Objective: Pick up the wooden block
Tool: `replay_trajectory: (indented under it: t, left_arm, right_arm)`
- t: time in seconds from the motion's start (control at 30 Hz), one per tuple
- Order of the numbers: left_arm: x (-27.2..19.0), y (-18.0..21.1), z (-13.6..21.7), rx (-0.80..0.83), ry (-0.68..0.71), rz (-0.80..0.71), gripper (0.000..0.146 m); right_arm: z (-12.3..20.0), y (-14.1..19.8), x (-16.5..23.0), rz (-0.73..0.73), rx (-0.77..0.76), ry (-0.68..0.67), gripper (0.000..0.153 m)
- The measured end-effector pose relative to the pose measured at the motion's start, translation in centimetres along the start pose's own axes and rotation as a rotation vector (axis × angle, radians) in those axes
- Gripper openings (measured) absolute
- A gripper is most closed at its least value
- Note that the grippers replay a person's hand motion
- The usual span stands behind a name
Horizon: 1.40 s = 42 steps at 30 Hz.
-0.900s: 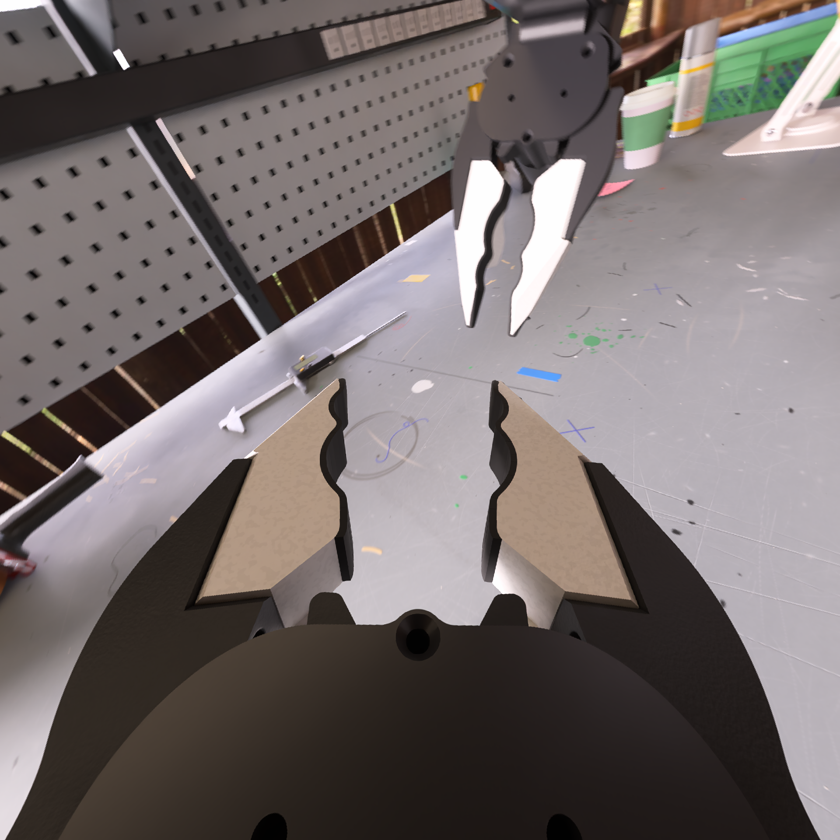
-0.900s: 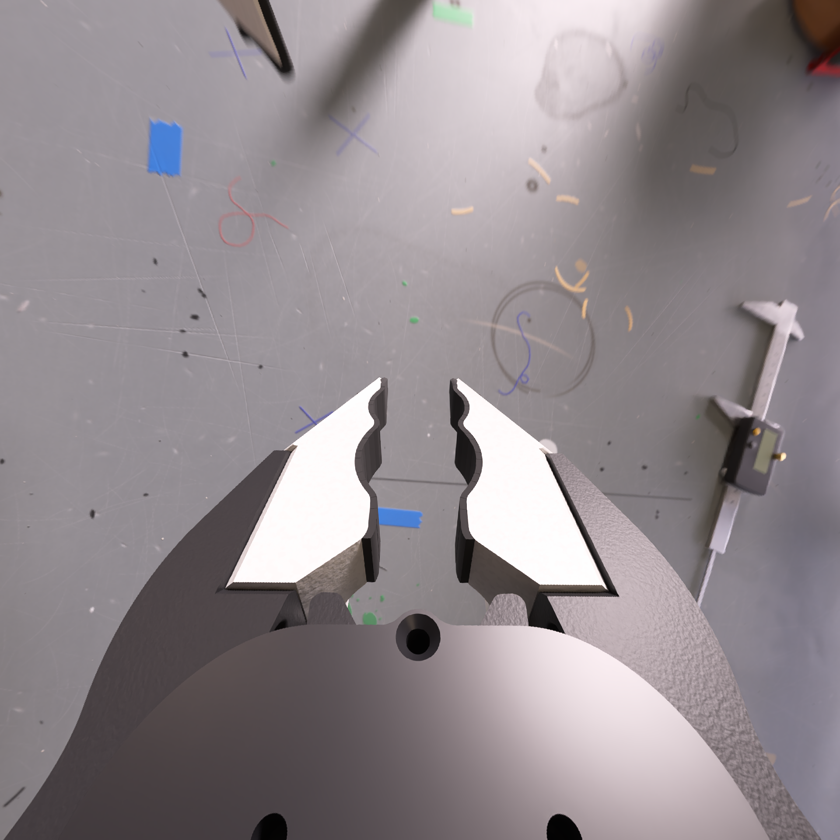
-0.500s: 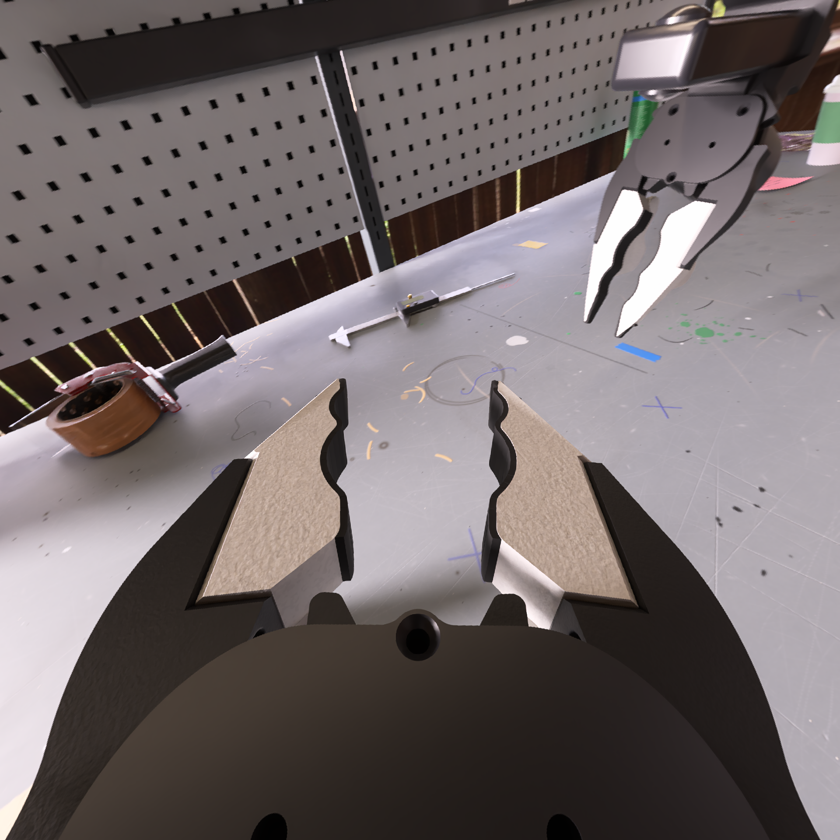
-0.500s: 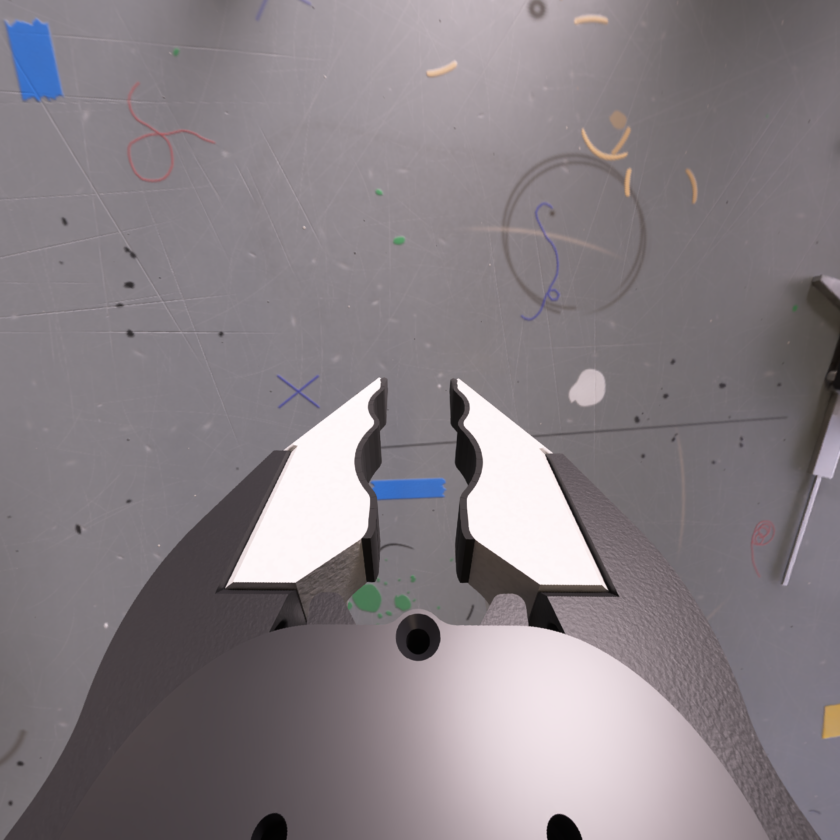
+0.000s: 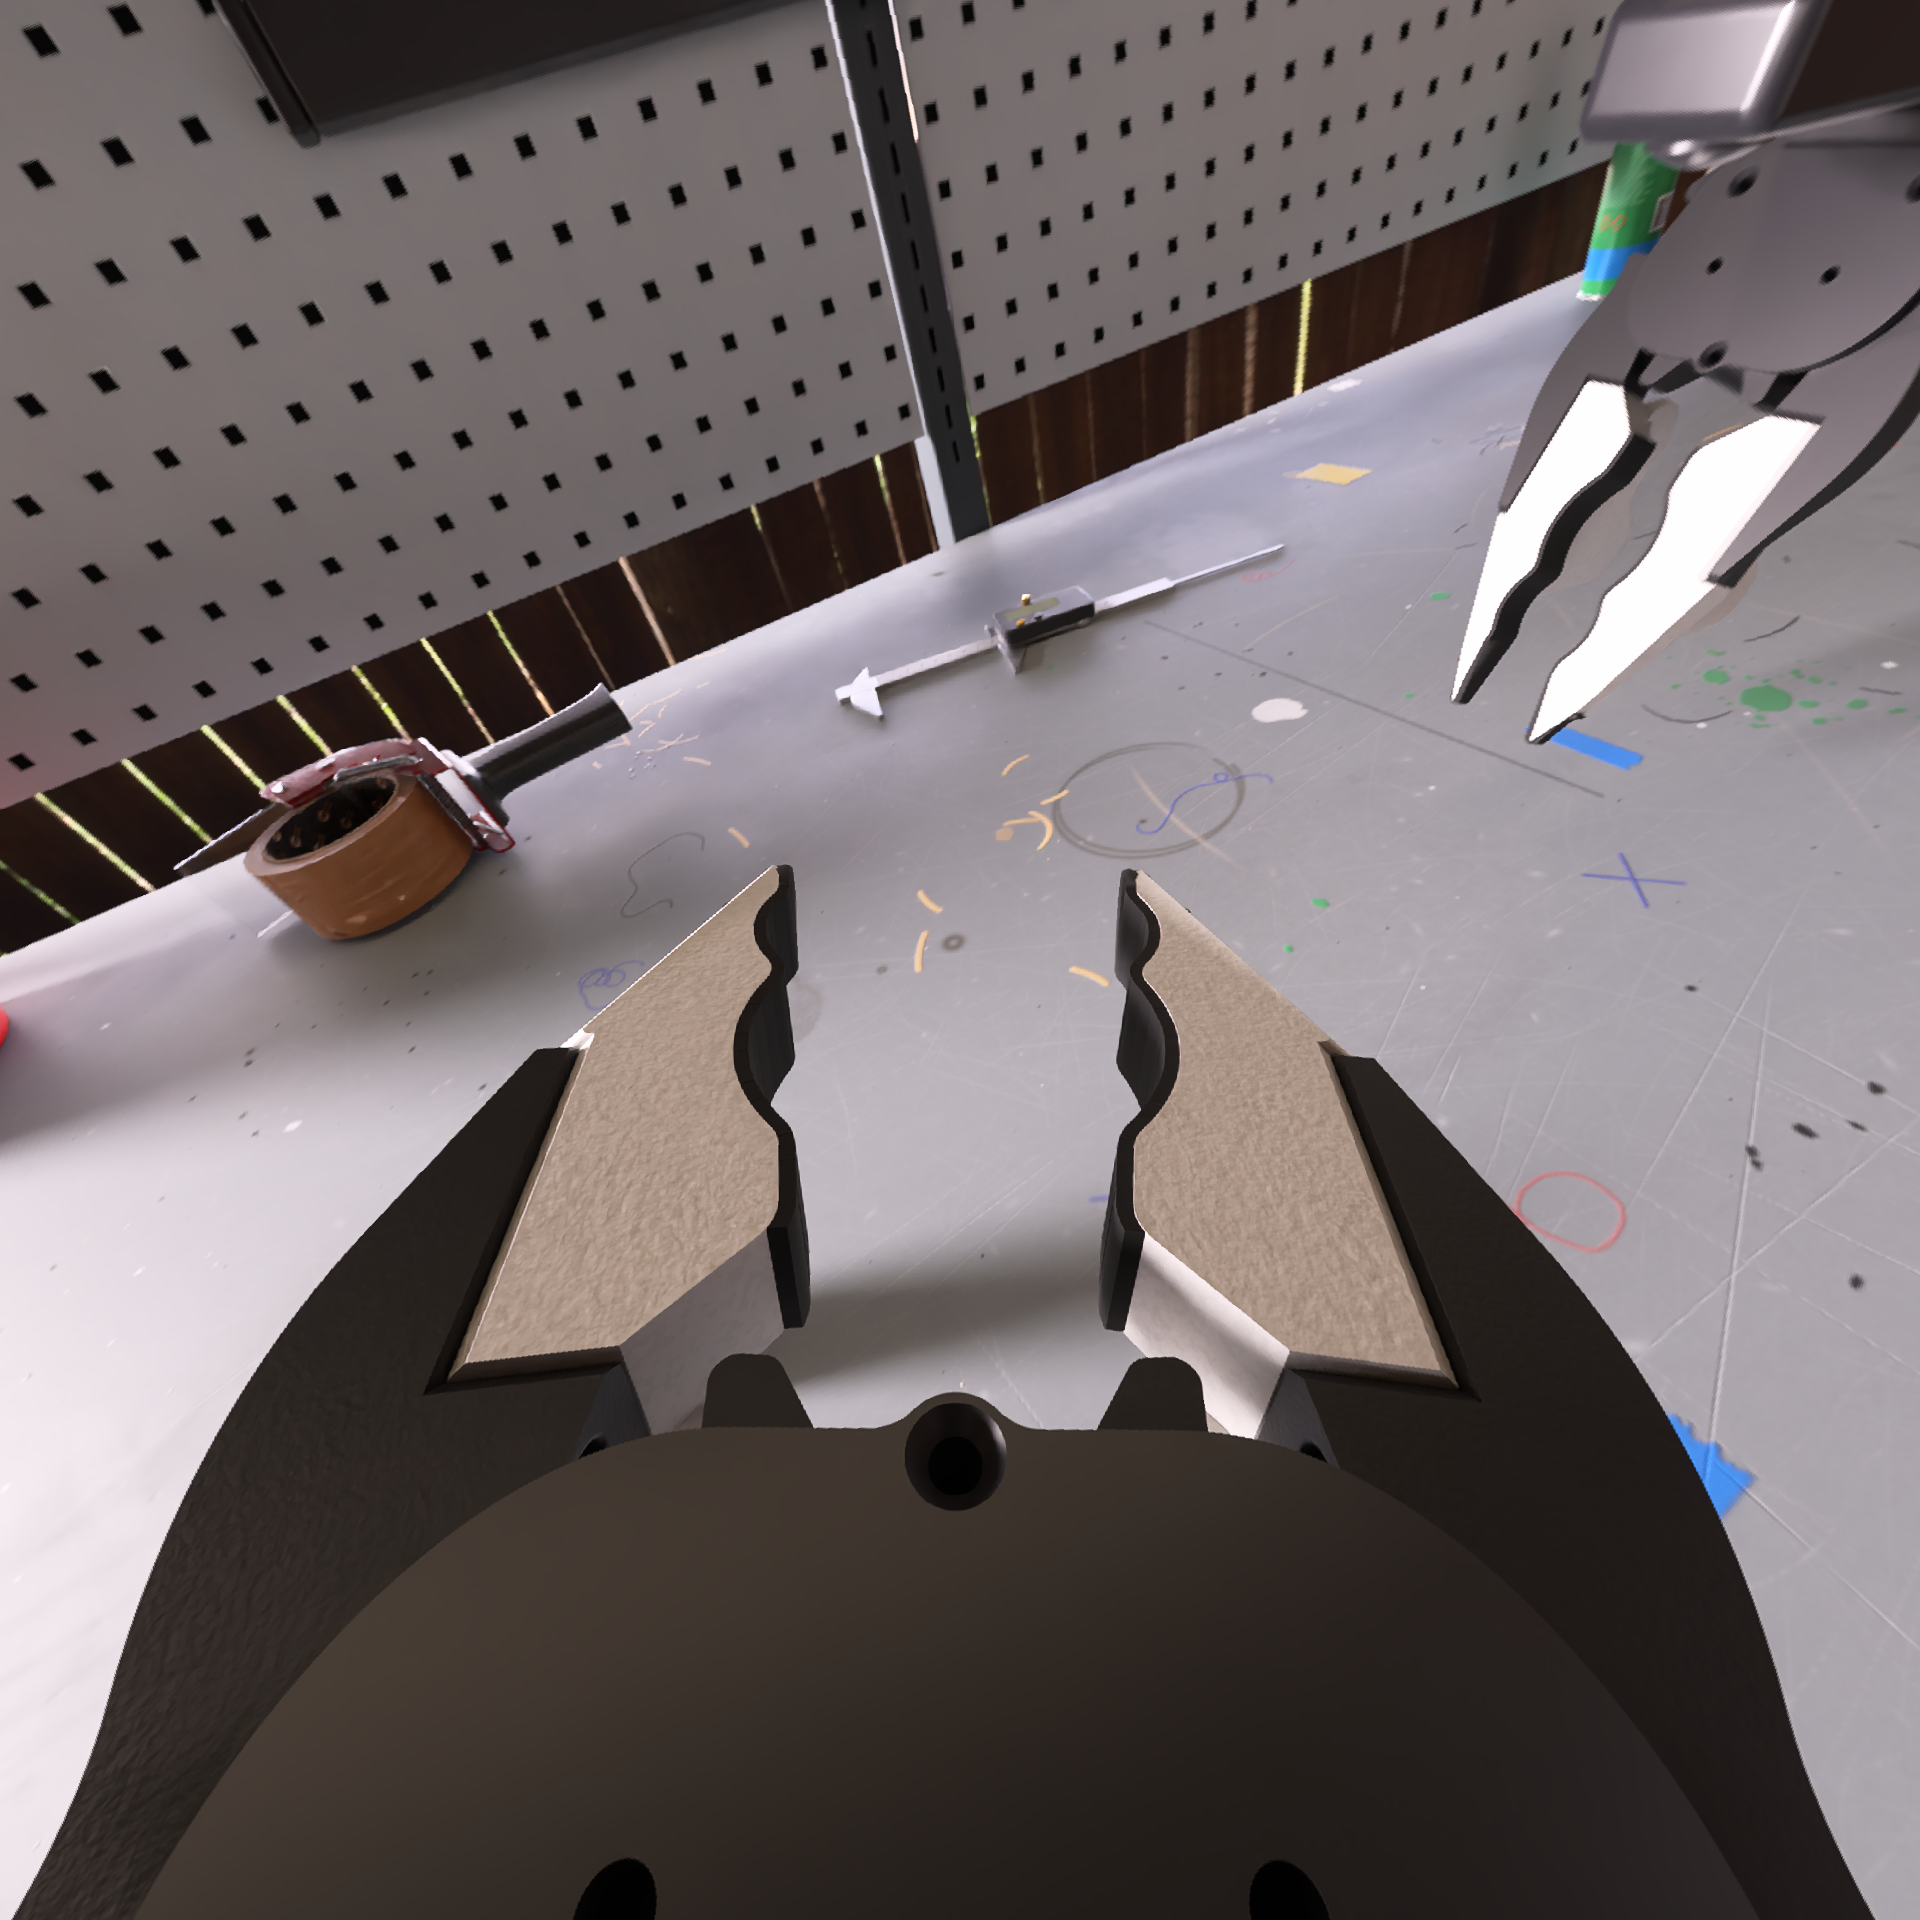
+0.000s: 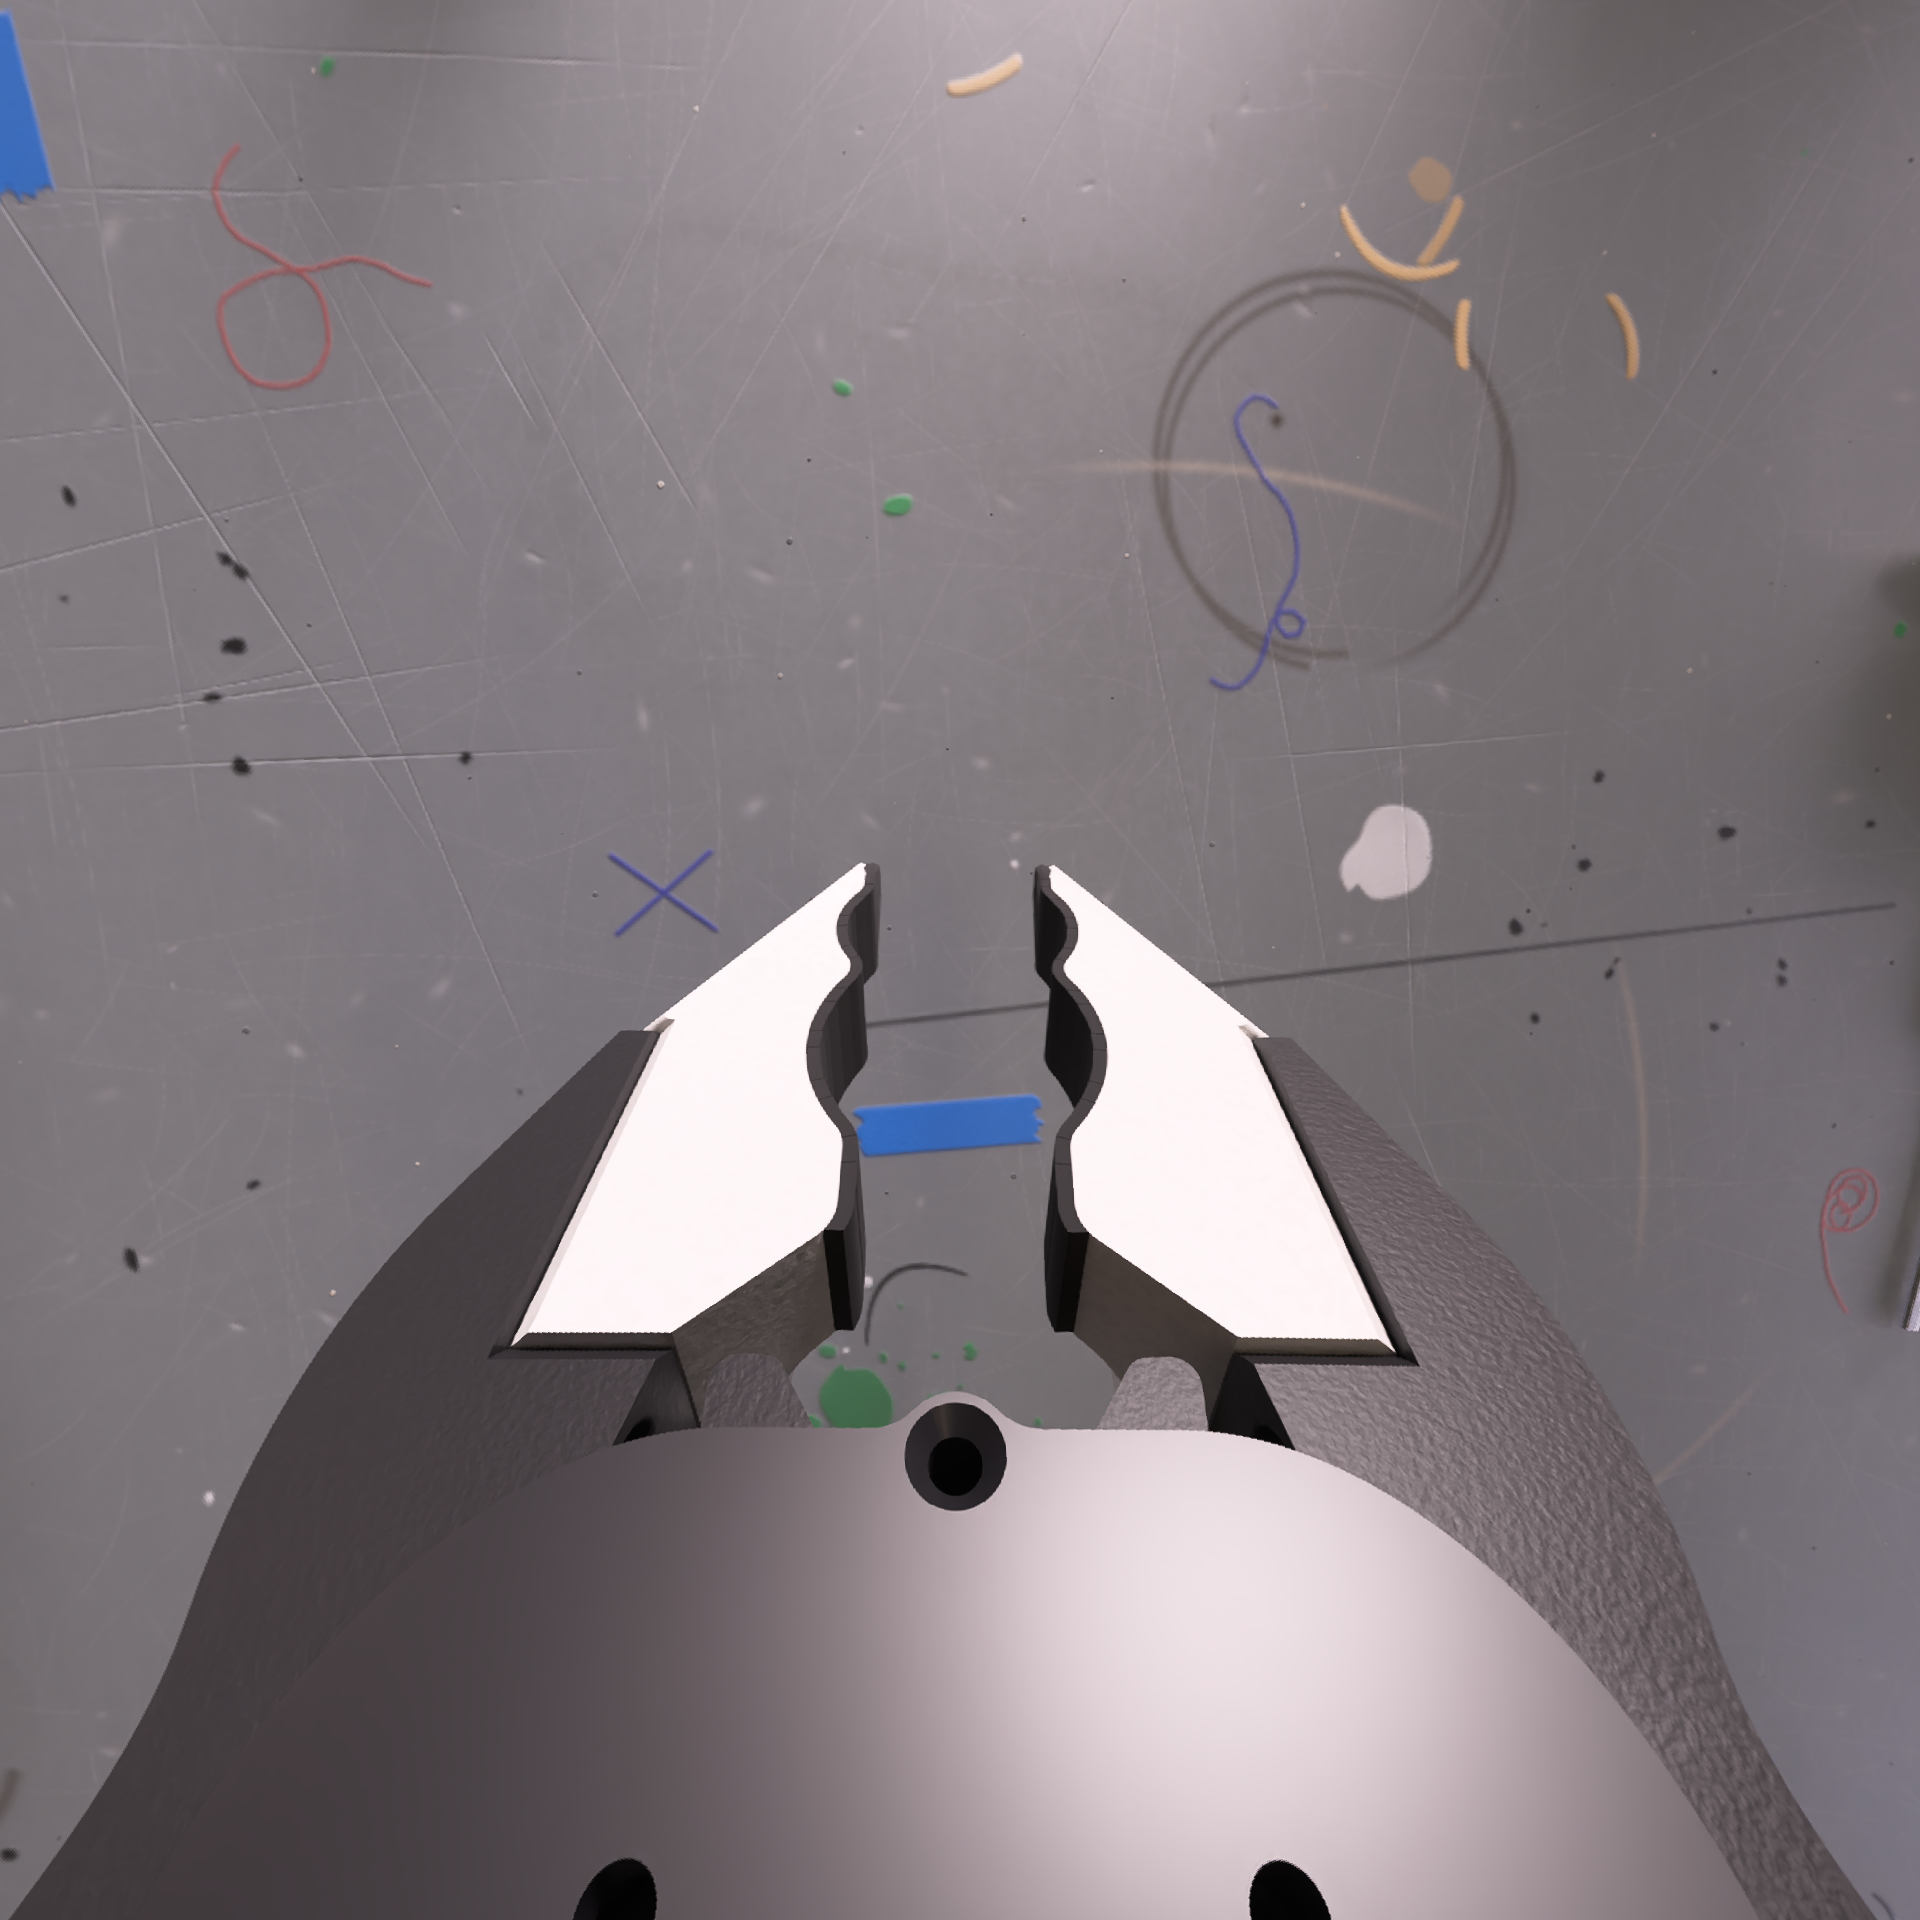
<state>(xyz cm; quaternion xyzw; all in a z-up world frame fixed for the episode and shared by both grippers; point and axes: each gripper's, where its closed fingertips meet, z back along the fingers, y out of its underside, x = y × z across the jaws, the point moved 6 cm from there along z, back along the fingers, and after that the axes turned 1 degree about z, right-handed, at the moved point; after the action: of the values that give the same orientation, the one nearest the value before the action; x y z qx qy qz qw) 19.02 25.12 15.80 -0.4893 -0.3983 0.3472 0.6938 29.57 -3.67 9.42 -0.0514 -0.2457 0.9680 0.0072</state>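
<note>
No wooden block shows in either view. My left gripper point(image 5: 951, 883) has tan pads, is open and empty, and hangs over the grey workbench point(image 5: 1351, 1039). My right gripper point(image 6: 956, 873) has white pads, is open with a narrower gap and empty, and points straight down at the bench point(image 6: 520, 623). It also shows in the left wrist view point(image 5: 1507, 717) at the upper right, its tips just above a strip of blue tape point(image 5: 1600, 748).
A brown tape roll in a dispenser point(image 5: 364, 842) lies at the left near the bench's back edge. A digital caliper point(image 5: 1039, 629) lies further back by the pegboard wall point(image 5: 520, 312). A green can point(image 5: 1626, 223) stands at the far right. Blue tape point(image 6: 945, 1124) lies under my right gripper.
The left wrist view has swung left, bringing the tape dispenser and more pegboard into sight. The right gripper has moved down towards the bench and to the right in the left view. Both stay open.
</note>
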Motion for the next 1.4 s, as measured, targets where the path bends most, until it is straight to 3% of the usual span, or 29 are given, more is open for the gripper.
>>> replay_trajectory:
  t: [0.13, 0.37, 0.57, 0.73, 0.87, 1.17, 1.4]
  left_arm:
    - [1.0, 0.4, 0.7, 0.068, -0.046, 0.015, 0.059]
    - [5.9, 1.3, 3.8, 0.26, -0.246, 0.0, 0.052]
    - [8.8, 3.9, 3.2, 0.605, -0.082, -0.037, 0.047]
    - [10.2, 5.5, 1.0, 0.763, 0.05, 0.003, 0.041]
    - [10.7, 6.9, -0.6, 0.867, 0.075, 0.006, 0.041]
    - [10.9, 8.0, -1.8, 0.938, 0.028, -0.026, 0.033]
    - [10.9, 4.4, -0.7, 0.77, -0.014, -0.024, 0.033]
  right_arm:
    - [0.4, 0.0, 0.1, -0.016, -0.036, 0.014, 0.044]
    - [3.4, 0.0, 0.9, -0.082, -0.217, 0.092, 0.049]
    - [5.6, 0.6, 2.4, -0.105, -0.337, 0.144, 0.049]
    - [6.1, 1.0, 3.5, -0.08, -0.329, 0.15, 0.049]
    - [6.5, 1.4, 3.7, -0.081, -0.335, 0.164, 0.049]
    - [6.8, 2.0, 3.7, -0.097, -0.344, 0.176, 0.049]
    - [6.2, 1.0, 4.2, -0.073, -0.371, 0.14, 0.049]
